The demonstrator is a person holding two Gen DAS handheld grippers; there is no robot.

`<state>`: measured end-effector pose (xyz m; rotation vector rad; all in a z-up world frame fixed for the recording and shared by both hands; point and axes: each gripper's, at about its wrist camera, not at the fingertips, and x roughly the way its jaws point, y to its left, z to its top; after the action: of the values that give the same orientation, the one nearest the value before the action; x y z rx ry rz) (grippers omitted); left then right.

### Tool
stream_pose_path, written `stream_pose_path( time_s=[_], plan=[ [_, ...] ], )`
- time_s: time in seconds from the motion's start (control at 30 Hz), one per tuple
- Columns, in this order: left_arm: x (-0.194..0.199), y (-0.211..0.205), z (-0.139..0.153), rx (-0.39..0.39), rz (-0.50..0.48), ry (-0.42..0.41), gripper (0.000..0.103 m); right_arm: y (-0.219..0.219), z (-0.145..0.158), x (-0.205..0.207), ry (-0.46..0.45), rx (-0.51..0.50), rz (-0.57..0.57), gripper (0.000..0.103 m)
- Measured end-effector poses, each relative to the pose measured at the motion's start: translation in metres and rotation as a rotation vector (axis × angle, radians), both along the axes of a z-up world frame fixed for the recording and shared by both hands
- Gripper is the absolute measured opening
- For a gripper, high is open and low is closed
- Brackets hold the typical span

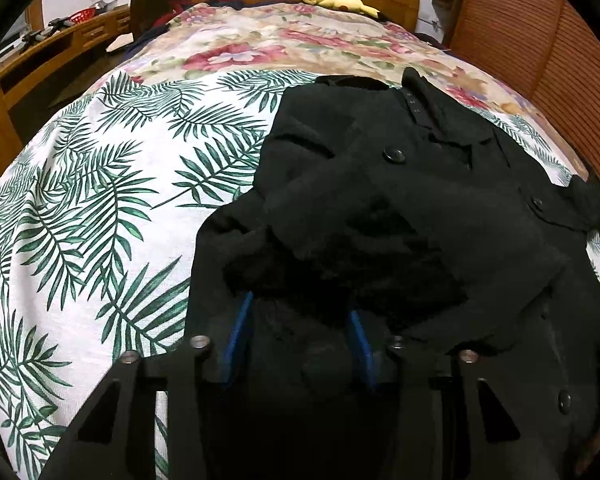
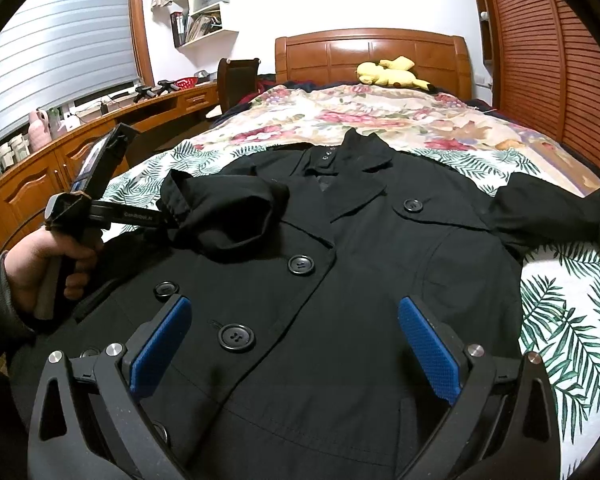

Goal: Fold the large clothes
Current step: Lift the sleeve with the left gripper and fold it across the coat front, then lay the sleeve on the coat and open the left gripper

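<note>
Black coat sleeve (image 2: 220, 216) pinched in left tongs (image 1: 298, 320); right tongs (image 2: 296, 344) agape.

Both wrist views look steeply down, close over the coat (image 2: 340, 280).

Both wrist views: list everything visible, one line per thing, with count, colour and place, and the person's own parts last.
coat: one, black, spread front-up on the bed, one sleeve brought over its chest
leaf-print sheet: one, white and green, under the coat
floral cover: one, cream and red, far half of the bed
plush toy: one, yellow, by the headboard
headboard: one, brown wood, far end
desk: one, brown wood, along the window side
wall shelves: white, holding books
left gripper: one, black with blue pads, sleeve cloth between them
right gripper: one, open above the coat front
hand: one, gripping the left gripper's handle
</note>
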<state>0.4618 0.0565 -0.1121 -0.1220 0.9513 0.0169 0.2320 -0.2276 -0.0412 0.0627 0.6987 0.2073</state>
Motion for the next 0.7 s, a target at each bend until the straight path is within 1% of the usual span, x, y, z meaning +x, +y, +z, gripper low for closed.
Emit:
stream_pose_path(
  time_s=[0.03,0.1,0.13,0.2,0.27,0.47,0.53,0.63,0.7],
  plan=[
    [0.000,0.001,0.000,0.002,0.004,0.000,0.034,0.000,0.000,-0.001,-0.002,-0.003,-0.001,0.103],
    [-0.003,0.001,0.004,-0.012,-0.002,-0.001,0.013,0.001,0.001,-0.001,-0.004,-0.007,-0.001,0.103],
    [-0.005,0.001,0.006,-0.034,-0.006,-0.003,0.011,0.001,0.001,-0.001,-0.005,-0.010,-0.002,0.103],
    [-0.012,-0.002,0.017,-0.050,-0.011,-0.037,0.009,0.002,0.002,-0.002,-0.008,-0.019,-0.006,0.103],
    [-0.022,-0.008,0.033,-0.039,-0.024,-0.086,0.008,0.003,0.003,-0.004,-0.010,-0.028,-0.010,0.103],
    [-0.066,-0.049,0.081,-0.004,-0.119,-0.247,0.007,0.001,0.011,-0.013,-0.011,-0.039,-0.033,0.103],
    [-0.082,-0.064,0.091,-0.012,-0.160,-0.286,0.007,0.000,0.016,-0.017,-0.012,-0.046,-0.042,0.103],
    [-0.105,-0.083,0.099,-0.017,-0.213,-0.319,0.007,-0.005,0.028,-0.026,-0.032,-0.057,-0.061,0.103],
    [-0.120,-0.090,0.101,-0.034,-0.243,-0.334,0.007,-0.011,0.034,-0.032,-0.044,-0.068,-0.083,0.103]
  ],
)
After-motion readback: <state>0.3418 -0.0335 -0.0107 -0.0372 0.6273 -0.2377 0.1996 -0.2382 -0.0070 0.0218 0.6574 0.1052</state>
